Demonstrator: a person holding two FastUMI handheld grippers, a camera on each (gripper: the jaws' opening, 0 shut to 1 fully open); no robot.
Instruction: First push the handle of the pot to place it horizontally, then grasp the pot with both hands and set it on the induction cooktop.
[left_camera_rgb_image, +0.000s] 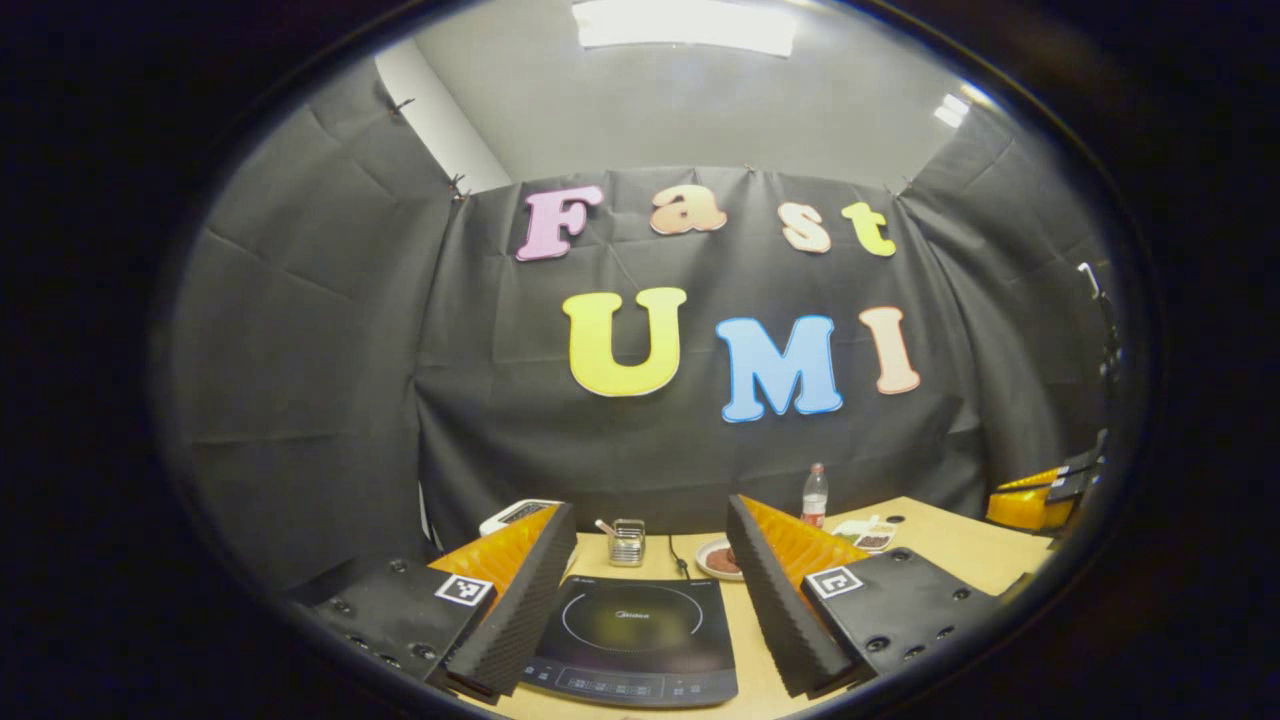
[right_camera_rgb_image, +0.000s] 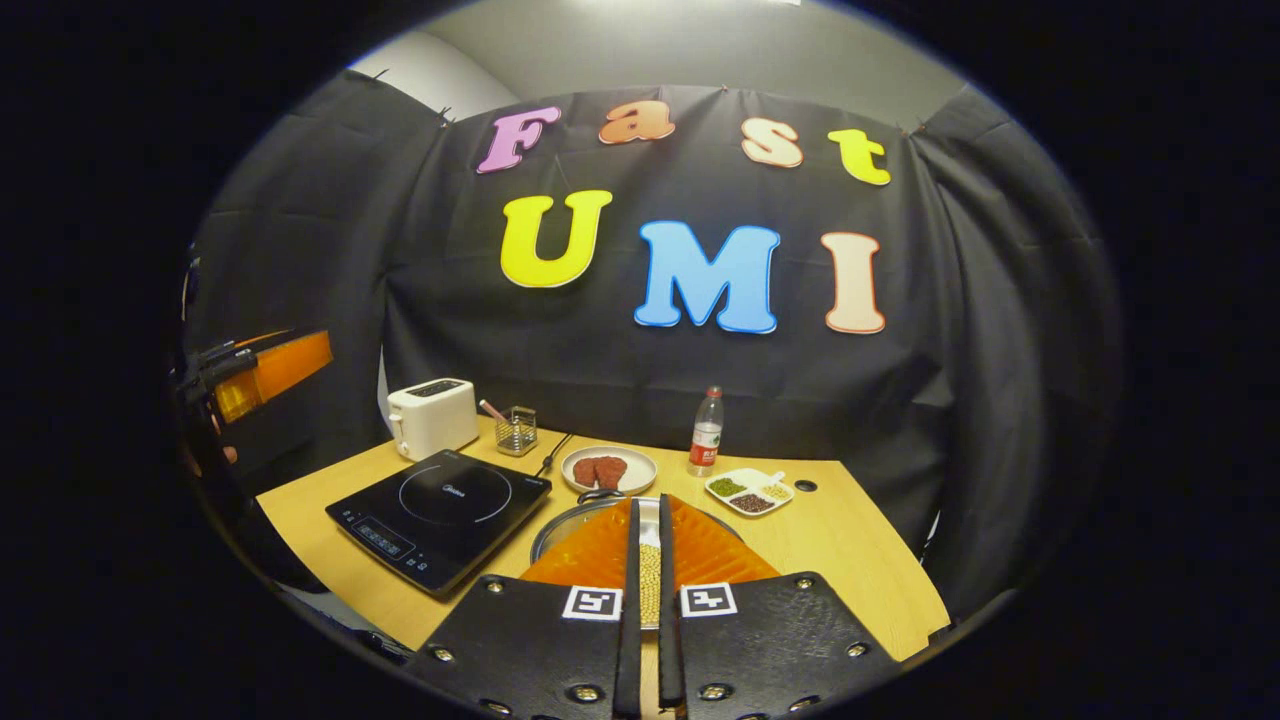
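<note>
While my two grippers hang above the table, the pot's handle is not yet pushed.
From the left: my left gripper (left_camera_rgb_image: 648, 600), fingers wide apart, frames the induction cooktop (left_camera_rgb_image: 634, 636); my right gripper (right_camera_rgb_image: 647, 600), fingers nearly together and holding nothing, hangs over the pot (right_camera_rgb_image: 568, 523), just right of the cooktop. I judge these narrow fingers should press the handle (right_camera_rgb_image: 599, 494) sideways, low and slowly.

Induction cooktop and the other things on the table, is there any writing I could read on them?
Induction cooktop: small logo in the ring and control panel marks, too blurred to read.
Water bottle: label too small to read.
Square marker: black-and-white pattern, no words.
</note>
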